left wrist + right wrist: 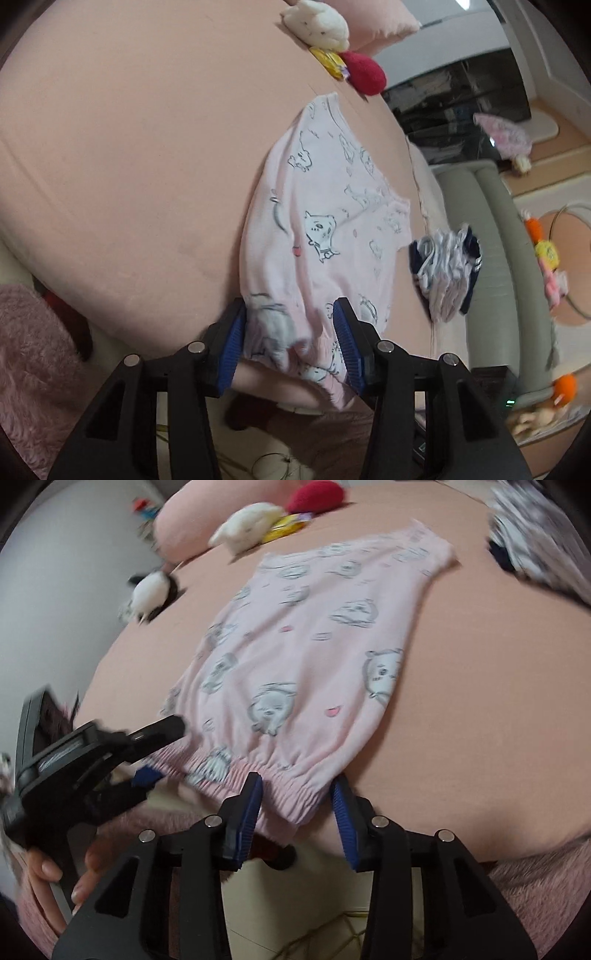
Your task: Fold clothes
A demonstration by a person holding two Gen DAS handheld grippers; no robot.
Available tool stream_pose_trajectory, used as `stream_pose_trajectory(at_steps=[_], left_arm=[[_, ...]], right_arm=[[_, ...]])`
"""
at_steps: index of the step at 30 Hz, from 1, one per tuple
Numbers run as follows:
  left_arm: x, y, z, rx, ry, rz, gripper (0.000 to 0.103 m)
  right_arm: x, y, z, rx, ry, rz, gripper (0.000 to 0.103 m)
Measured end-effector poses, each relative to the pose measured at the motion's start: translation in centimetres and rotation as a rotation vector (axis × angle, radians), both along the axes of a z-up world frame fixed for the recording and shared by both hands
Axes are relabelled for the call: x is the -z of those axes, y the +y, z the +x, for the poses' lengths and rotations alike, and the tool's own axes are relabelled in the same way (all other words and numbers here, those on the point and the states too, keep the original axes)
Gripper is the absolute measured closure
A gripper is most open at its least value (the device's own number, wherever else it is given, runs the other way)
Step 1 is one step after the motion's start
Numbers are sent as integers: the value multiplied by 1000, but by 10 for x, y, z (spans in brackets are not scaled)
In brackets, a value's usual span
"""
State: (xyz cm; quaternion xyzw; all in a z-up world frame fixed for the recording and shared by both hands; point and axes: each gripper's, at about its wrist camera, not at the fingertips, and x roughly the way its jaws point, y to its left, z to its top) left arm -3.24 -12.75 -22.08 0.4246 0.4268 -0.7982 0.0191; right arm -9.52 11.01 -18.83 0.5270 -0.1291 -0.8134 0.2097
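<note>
A pair of pale pink shorts with grey animal prints (pixel 306 653) lies flat on the peach bed sheet (pixel 480 701), its elastic waistband at the near edge. It also shows in the left wrist view (pixel 317 229). My left gripper (pixel 291 325) is open, its blue pads on either side of one waistband corner; it shows in the right wrist view too (pixel 155 753). My right gripper (pixel 297 794) is open, its fingers straddling the other waistband corner. Neither jaw pinches the cloth.
A navy and white striped garment (pixel 445 273) lies at the bed's edge beside the shorts. Plush toys, white (pixel 319 24) and red (pixel 364 72), and a pink pillow (pixel 380 22) sit at the head. A grey-green sofa (pixel 491 236) and a black cabinet (pixel 458 107) stand beyond.
</note>
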Motion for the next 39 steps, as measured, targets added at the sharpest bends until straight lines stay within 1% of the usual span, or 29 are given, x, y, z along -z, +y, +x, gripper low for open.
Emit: stream_pose_trajectory(at_steps=[1, 2, 3, 5, 6, 8, 10, 13, 14, 15, 16, 18, 19, 20, 21, 22, 23, 24, 25, 26, 28, 30, 31, 32, 34, 35, 36, 37, 39], left_arm=[[-3, 6, -2, -7, -26, -91, 83], [-3, 10, -4, -2, -35, -123, 83], [-2, 11, -6, -1, -35, -107, 83], [3, 10, -9, -2, -32, -56, 81], [5, 10, -10, -2, -31, -31, 81], [0, 12, -10, 6, -13, -28, 85], [-10, 17, -8, 26, 19, -27, 86], [-34, 31, 1, 86, 90, -36, 86], [-39, 36, 4, 104, 102, -39, 86], [-36, 40, 6, 117, 90, -26, 85], [-31, 43, 8, 128, 72, -9, 82], [-10, 44, 6, 130, -34, 6, 81], [0, 41, 6, 122, -73, 24, 81], [0, 37, 8, 106, -68, 47, 81], [-2, 32, 11, 89, -52, 71, 79], [-5, 28, 14, 71, -36, 95, 77], [-8, 26, 17, 68, -21, 90, 76], [-11, 25, 20, 70, -6, 76, 76], [-11, 26, 21, 73, -11, 78, 76], [-7, 26, 22, 79, -24, 95, 76], [4, 29, 20, 82, -57, 132, 75], [12, 32, 19, 90, -64, 174, 69], [12, 33, 19, 94, -50, 178, 64], [11, 36, 16, 111, -43, 161, 60], [7, 40, 12, 142, -35, 125, 60], [6, 41, 14, 140, -31, 118, 62], [4, 42, 16, 135, -27, 112, 66], [2, 42, 19, 135, -22, 107, 73], [-4, 40, 21, 141, 15, 116, 76]], right_arm=[[3, -1, -3, 11, -3, -2, 63], [3, -8, -4, -9, 15, 21, 62], [1, -17, -5, -43, 40, 53, 63], [-1, -28, -6, -80, 64, 72, 77], [-2, -27, -7, -71, 62, 66, 80], [-4, -18, -7, -35, 45, 27, 87], [-15, -10, -4, -20, 47, 27, 87], [-49, -2, 10, -37, 125, 77, 88], [-56, 1, 13, -40, 138, 79, 88], [-61, 5, 16, -41, 142, 74, 88], [-58, 8, 17, -38, 123, 83, 88], [-42, 17, 20, -29, 59, 116, 85], [-23, 20, 20, -18, -2, 155, 84], [-11, 24, 20, 0, -47, 155, 82], [-4, 30, 21, 22, -74, 128, 81], [-7, 35, 21, 41, -80, 91, 76], [-13, 38, 23, 44, -58, 79, 71], [-19, 40, 24, 41, -25, 85, 68], [-25, 42, 26, 37, 8, 91, 66], [-24, 42, 27, 30, 6, 90, 65], [-15, 40, 27, 13, -34, 81, 65], [-7, 39, 27, -4, -75, 72, 65], [-2, 38, 27, -13, -95, 68, 65], [-1, 35, 28, -23, -92, 77, 65], [-3, 26, 31, -44, -59, 109, 64], [-4, 22, 32, -55, -43, 125, 64], [-5, 21, 32, -57, -32, 122, 63], [-6, 22, 32, -55, -25, 109, 63], [-7, 25, 30, -43, -18, 77, 64]])
